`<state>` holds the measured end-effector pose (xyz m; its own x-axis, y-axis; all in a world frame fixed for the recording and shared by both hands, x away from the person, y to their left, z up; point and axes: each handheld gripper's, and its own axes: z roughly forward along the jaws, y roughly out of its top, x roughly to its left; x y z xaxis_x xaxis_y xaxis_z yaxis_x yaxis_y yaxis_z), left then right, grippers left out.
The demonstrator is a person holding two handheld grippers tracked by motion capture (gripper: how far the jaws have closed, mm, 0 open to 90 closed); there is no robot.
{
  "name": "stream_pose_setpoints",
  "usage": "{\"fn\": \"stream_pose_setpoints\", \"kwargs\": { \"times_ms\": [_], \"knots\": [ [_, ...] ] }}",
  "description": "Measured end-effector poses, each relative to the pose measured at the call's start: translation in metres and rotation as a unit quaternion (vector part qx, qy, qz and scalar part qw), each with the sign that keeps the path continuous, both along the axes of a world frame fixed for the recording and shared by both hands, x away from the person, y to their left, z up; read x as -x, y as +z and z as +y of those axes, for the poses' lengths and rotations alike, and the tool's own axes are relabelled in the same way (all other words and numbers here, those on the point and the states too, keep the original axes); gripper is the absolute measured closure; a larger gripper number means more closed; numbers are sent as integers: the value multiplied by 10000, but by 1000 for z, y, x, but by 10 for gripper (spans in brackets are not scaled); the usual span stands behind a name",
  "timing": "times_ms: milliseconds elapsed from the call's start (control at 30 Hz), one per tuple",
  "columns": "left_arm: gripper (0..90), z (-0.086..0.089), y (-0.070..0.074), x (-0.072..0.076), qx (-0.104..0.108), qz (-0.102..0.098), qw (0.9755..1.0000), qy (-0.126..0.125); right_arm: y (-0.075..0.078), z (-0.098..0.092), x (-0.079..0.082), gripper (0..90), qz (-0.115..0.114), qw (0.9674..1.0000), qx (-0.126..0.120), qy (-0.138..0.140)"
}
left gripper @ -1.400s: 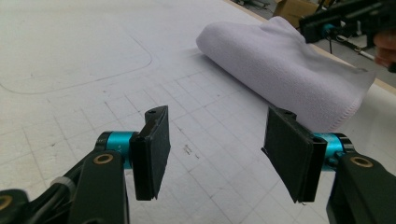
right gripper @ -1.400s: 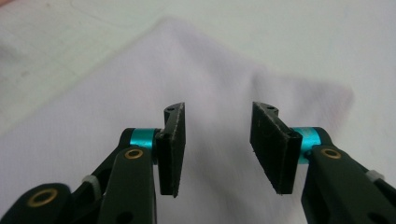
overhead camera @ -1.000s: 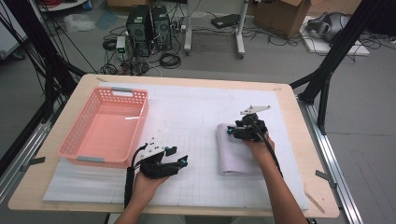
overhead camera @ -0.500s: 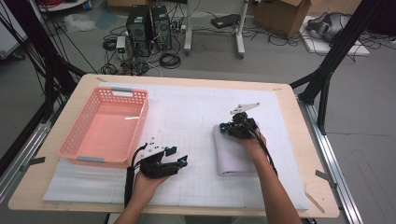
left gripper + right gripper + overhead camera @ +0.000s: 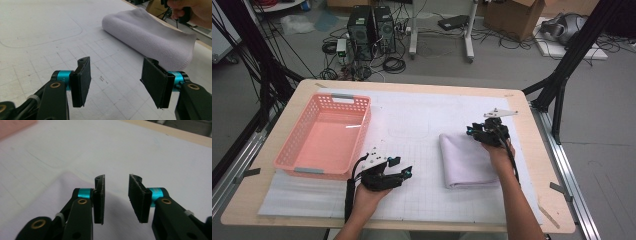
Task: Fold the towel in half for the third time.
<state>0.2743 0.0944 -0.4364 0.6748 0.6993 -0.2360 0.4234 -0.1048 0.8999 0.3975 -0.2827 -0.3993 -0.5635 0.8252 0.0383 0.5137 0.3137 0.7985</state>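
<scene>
Folded lilac cloth (image 5: 468,160) flat on the white grid mat (image 5: 412,125), toward the right side of the table (image 5: 532,165). Pink basket (image 5: 324,135) well apart on the left, nothing seen inside.

Could go wrong: maybe a grab of just the top layer, so the neat fold falls open on the lift. Could also slip out with too small a bite on the soft edge. Could drag and bunch up on the mat with a pull sideways instead of up.

Right gripper (image 5: 477,131) over the far edge of the cloth, jaws pointing toward the left of the table. Jaws just been opening again, a small gap between them, nothing held. Cloth below them in the right gripper view, pads (image 5: 99,197) not pressing on it.

Left gripper (image 5: 404,171) low on the mat, just beside the basket, aimed at the cloth. Jaws wide apart, nothing between them, cloth (image 5: 150,37) ahead and apart. Hand resting, forearm in from the bottom edge.
</scene>
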Motion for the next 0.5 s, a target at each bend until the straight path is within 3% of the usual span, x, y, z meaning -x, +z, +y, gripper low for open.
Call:
{"fn": "stream_pose_setpoints", "kwargs": {
  "times_ms": [67,133,267,333,400,467,500],
  "knots": [
    [408,0,0,0,-7,-14,10000,-10,-8,-8,0,716,204,9993,298,-46],
    [407,-1,0,0,1,-15,10000,-23,-15,-10,0,723,248,9987,423,-103],
    [405,-1,0,1,19,-31,10000,-29,-29,-19,-1,817,312,9947,778,-594],
    [402,0,1,1,38,-38,10000,-27,-31,-30,1,825,302,9934,551,-961],
    [387,1,1,1,64,-60,10000,-19,-28,-34,6,691,196,9912,564,-1181],
    [378,1,1,1,122,-76,9999,-40,-23,-43,15,676,108,9928,175,-1182],
    [375,2,1,1,145,-81,9999,-33,-21,-45,18,673,45,9932,146,-1153]
  ]
}}
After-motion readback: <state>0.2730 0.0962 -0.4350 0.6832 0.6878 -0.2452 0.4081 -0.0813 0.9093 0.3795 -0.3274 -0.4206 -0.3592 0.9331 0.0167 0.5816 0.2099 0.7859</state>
